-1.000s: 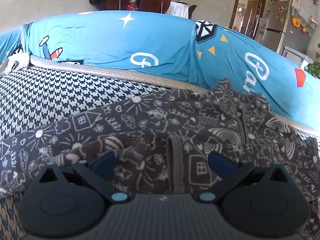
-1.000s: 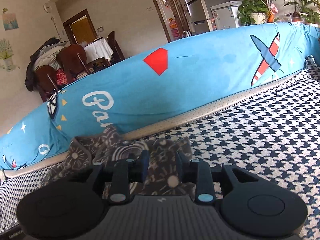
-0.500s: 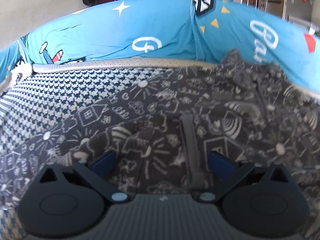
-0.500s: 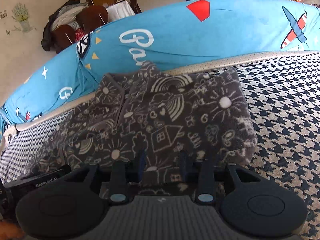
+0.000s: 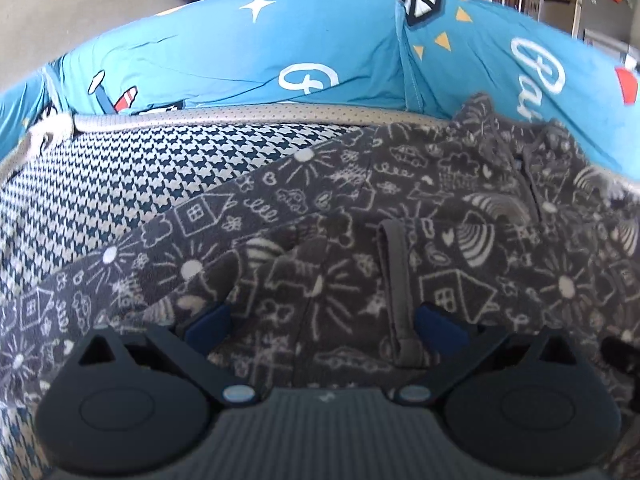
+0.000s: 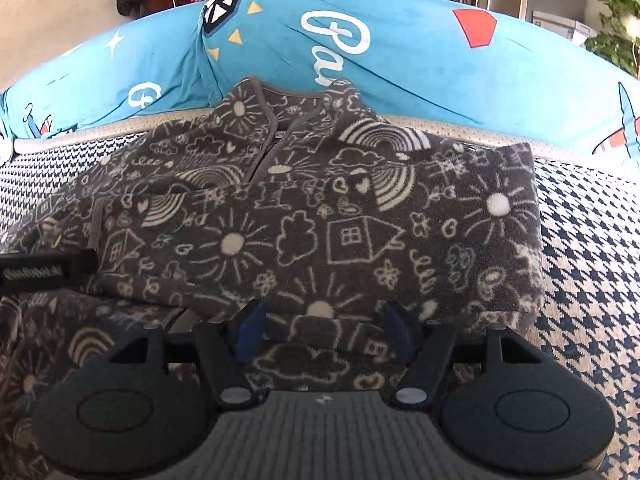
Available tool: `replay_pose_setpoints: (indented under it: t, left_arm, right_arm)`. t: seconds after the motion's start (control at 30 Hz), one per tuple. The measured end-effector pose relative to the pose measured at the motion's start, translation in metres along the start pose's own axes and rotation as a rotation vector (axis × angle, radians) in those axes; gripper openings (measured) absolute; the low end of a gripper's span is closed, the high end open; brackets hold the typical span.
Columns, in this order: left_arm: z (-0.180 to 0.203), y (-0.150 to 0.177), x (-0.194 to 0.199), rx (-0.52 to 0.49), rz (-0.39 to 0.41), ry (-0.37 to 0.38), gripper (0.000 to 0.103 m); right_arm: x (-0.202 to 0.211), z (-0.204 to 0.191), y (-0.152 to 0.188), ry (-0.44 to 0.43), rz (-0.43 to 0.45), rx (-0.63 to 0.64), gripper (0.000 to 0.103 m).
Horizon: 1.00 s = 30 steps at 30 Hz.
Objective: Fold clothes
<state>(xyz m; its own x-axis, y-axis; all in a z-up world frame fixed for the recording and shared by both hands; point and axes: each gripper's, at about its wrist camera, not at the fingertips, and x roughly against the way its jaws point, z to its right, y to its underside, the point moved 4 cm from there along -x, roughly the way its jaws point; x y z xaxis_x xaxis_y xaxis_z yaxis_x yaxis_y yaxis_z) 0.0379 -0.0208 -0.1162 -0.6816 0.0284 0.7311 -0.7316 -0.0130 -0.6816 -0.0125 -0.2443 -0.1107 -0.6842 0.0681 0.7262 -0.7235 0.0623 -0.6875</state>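
- Grey printed fleece top [image 6: 320, 216] lies on the houndstooth sofa seat [image 6: 592, 280], sleeve folded across.
- Right hand-held gripper [image 6: 324, 330] just opening, released, fleece between the jaws.
- Left hand-held gripper [image 5: 324, 324] spread wide, released.

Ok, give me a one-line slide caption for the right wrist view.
Right gripper, jaws just opened, over the folded grey doodle-print fleece on the houndstooth cover, blue bolster behind.
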Motion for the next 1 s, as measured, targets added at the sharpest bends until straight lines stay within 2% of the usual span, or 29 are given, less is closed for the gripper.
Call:
replay_pose_setpoints:
  t: [0.13,0.33,0.53,0.8,1.0]
  left_arm:
    - [-0.019,-0.002,0.013,0.074,-0.001,0.033,0.103]
    - [-0.052,0.002,0.024,0.149,-0.018,0.011,0.103]
    - [-0.076,0.009,0.036,0.181,-0.004,-0.022,0.103]
    - [-0.097,0.013,0.051,0.184,0.049,-0.11,0.103]
    - [-0.118,0.027,0.057,0.254,0.031,-0.144,0.103]
  right_arm:
    - [0.005,0.001,-0.002,-0.011,0.0,-0.04,0.065]
    - [0.016,-0.002,-0.001,-0.039,0.014,-0.084,0.066]
    - [0.027,-0.013,0.011,-0.083,-0.001,-0.1,0.066]
    - [0.042,-0.023,0.03,-0.113,-0.007,-0.112,0.07]
    - [0.051,-0.03,0.042,-0.111,-0.011,-0.096,0.071]
